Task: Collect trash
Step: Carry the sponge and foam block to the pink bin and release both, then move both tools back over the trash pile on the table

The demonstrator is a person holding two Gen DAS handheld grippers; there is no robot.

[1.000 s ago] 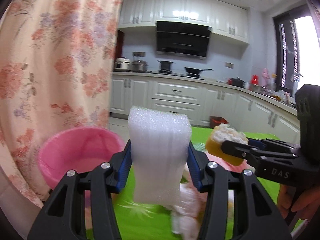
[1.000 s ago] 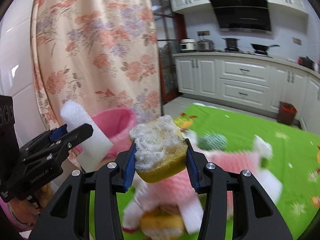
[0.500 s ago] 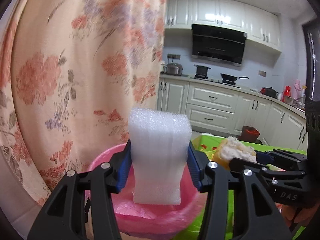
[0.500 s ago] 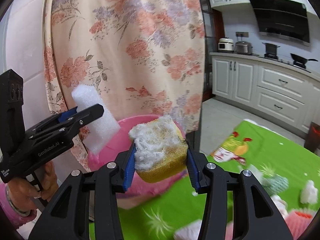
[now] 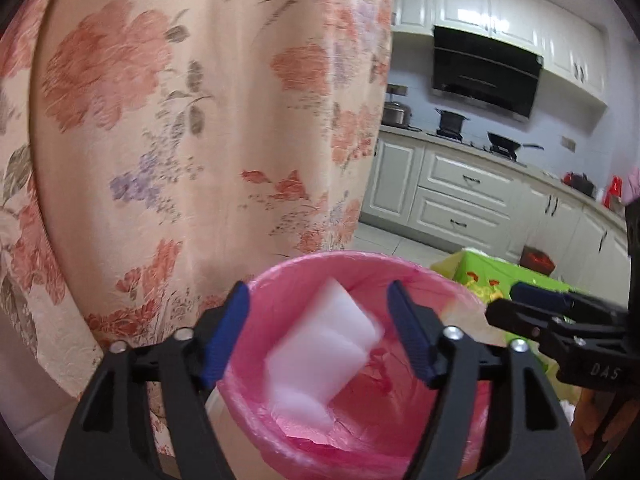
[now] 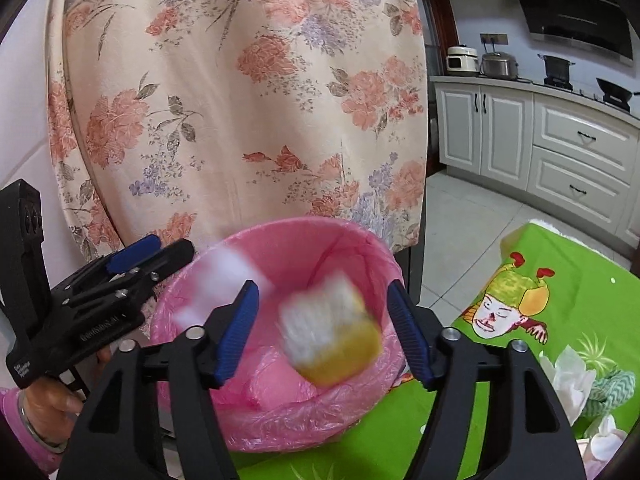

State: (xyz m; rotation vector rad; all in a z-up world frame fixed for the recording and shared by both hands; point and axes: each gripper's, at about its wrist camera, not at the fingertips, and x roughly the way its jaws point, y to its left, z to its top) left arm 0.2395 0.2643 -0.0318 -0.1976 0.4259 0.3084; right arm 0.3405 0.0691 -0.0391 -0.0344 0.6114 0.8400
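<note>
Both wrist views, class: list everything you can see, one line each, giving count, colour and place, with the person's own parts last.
Bin: one, pink, lined, beside the table, under both grippers.
Foam block: one, white, blurred, loose over the bin.
Sponge: one, yellow with white top, blurred, loose over the bin.
Curtain: one, floral peach, behind the bin.
Tablecloth: one, green with cartoon print, right.
Scraps: several, white and green, on the tablecloth.
Cabinets: white, far wall.
Hood: one, black, above the stove.
Left gripper: black, blue pads, open.
Right gripper: same, open.
</note>
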